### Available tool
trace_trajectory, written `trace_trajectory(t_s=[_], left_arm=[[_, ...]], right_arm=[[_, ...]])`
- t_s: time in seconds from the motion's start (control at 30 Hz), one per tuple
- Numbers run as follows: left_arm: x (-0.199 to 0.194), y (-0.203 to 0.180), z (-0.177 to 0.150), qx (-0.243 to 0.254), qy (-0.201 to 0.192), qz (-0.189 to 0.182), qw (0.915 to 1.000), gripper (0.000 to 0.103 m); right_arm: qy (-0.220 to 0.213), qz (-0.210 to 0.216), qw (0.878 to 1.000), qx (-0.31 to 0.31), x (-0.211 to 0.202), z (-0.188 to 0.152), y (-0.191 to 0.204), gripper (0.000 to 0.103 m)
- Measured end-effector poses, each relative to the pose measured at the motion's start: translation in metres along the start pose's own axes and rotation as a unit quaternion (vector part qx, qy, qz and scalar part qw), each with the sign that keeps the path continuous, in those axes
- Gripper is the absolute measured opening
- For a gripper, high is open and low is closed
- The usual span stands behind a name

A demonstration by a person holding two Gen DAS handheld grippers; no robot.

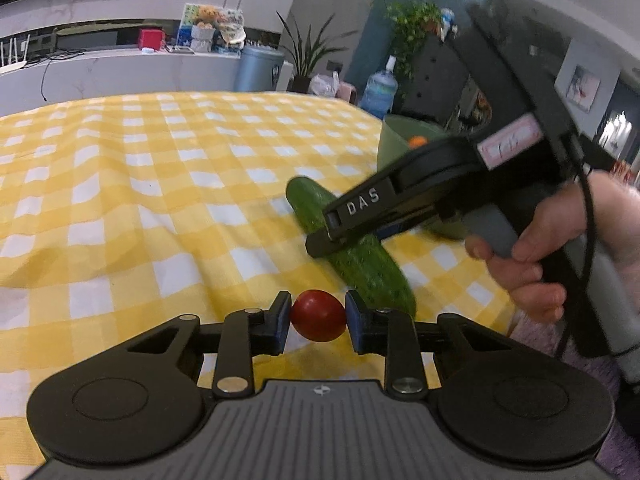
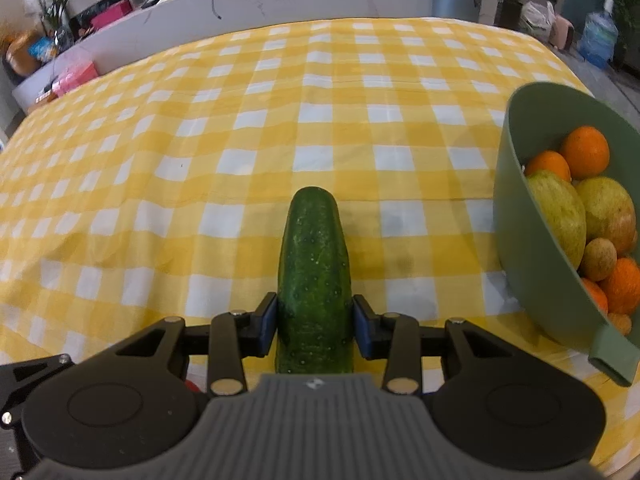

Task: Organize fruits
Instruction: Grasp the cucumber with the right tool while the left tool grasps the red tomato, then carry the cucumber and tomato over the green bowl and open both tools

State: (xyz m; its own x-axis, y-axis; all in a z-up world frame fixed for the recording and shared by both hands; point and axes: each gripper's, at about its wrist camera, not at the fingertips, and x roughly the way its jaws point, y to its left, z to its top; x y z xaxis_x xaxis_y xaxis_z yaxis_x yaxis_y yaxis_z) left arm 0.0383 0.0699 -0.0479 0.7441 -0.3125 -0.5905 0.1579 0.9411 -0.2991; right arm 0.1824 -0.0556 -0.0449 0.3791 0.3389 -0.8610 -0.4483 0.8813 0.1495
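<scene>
Both grippers are gripping something at this moment. On the left gripper, the blue pads are pressing on the two sides of a small red tomato, so the jaws are standing only a little apart, as wide as the tomato. This gripper is pointing forward and somewhat down toward the yellow checked tablecloth; whether the tomato is resting on the cloth or hanging just above it, I cannot tell from this view.

On the right gripper, the jaws are closing on a dark green cucumber, one pad on each side of its thick middle part. The cucumber is sticking out forward past the fingers, and its rounded end is pointing away over the cloth. In the left wrist view the right gripper is coming in from the right side and tilting steeply down, with the cucumber lying diagonally beneath its tip. The person's right hand is wrapping around the handle, the fingers curling over the grey trigger.

Just beside the cucumber, to the right, a green bowl is standing on the cloth. It is holding oranges, two yellow-green round fruits and a small brownish one.
</scene>
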Motion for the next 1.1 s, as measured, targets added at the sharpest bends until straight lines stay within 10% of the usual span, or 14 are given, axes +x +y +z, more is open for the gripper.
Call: trace_trajectory(t_s=[0.47, 1.1], left_arm=[[-0.029, 0.036, 0.009, -0.116, -0.081, 0.013, 0.9898, 0.033], [-0.053, 0.057, 0.018, -0.205, -0.121, 0.021, 0.9711, 0.033]], right_arm=[[-0.009, 0.179, 0.976, 0.125, -0.006, 0.007, -0.027, 0.036], [-0.064, 0.276, 0.940, 0.189, -0.043, 0.011, -0.051, 0.036]])
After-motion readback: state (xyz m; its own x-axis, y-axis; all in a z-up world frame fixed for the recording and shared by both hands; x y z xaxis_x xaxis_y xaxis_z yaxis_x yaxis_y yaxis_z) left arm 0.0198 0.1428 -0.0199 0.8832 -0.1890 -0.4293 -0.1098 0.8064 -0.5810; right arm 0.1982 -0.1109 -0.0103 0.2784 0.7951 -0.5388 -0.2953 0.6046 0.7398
